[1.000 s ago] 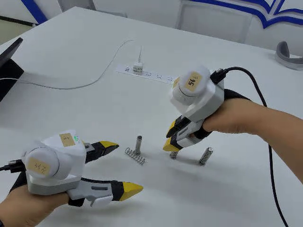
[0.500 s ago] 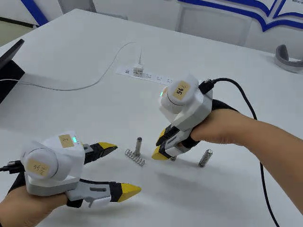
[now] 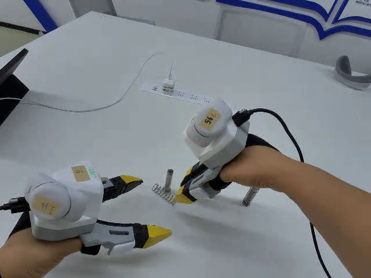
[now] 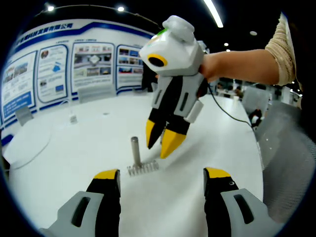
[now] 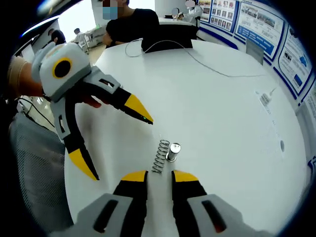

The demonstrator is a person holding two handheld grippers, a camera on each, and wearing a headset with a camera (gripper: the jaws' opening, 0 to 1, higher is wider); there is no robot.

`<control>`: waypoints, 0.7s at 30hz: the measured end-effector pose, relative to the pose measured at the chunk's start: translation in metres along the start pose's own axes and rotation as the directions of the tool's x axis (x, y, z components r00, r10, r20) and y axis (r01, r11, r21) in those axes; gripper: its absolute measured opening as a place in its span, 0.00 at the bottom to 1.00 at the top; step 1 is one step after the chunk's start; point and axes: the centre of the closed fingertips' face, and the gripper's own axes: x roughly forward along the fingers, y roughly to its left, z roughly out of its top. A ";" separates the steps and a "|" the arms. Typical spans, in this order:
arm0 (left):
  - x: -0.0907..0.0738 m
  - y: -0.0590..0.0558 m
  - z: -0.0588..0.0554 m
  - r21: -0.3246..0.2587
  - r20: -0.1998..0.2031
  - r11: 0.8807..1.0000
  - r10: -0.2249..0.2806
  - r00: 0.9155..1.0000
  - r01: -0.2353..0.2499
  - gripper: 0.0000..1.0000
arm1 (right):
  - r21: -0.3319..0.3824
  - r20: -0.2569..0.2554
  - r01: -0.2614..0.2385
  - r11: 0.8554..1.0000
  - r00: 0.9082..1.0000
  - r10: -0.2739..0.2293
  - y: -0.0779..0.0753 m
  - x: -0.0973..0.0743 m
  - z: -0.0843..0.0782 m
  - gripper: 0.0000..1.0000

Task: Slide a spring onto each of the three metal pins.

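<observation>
Head view: on the white desk [image 3: 87,69] a loose spring [image 3: 164,193] lies flat at the foot of an upright pin [image 3: 168,179]. The right tongs [image 3: 184,197] point down just beside the spring, jaws a narrow gap apart and holding nothing. The left tongs [image 3: 145,208] are near, spread wide and empty.

Left gripper view: spring [image 4: 143,168] and pin [image 4: 135,152] sit ahead between its spread jaws, with the right tongs [image 4: 161,140] just above them.

Right gripper view: the spring [image 5: 161,155] lies just ahead of its jaw tips, beside the pin [image 5: 173,150].

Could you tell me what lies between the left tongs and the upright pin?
A loose spring, lying flat at the pin's foot; the left gripper view shows it.
</observation>
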 end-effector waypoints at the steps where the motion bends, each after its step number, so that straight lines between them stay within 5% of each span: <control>1: 0.000 0.000 0.000 -0.002 0.001 1.000 -0.001 1.000 0.001 0.69 | 0.006 0.001 0.006 1.000 1.000 -0.006 0.000 0.002 0.000 0.20; 21: -0.002 0.001 -0.002 -0.006 -0.003 1.000 0.002 1.000 -0.002 0.69 | 0.111 -0.009 0.042 0.993 0.999 -0.041 -0.001 0.024 -0.004 0.16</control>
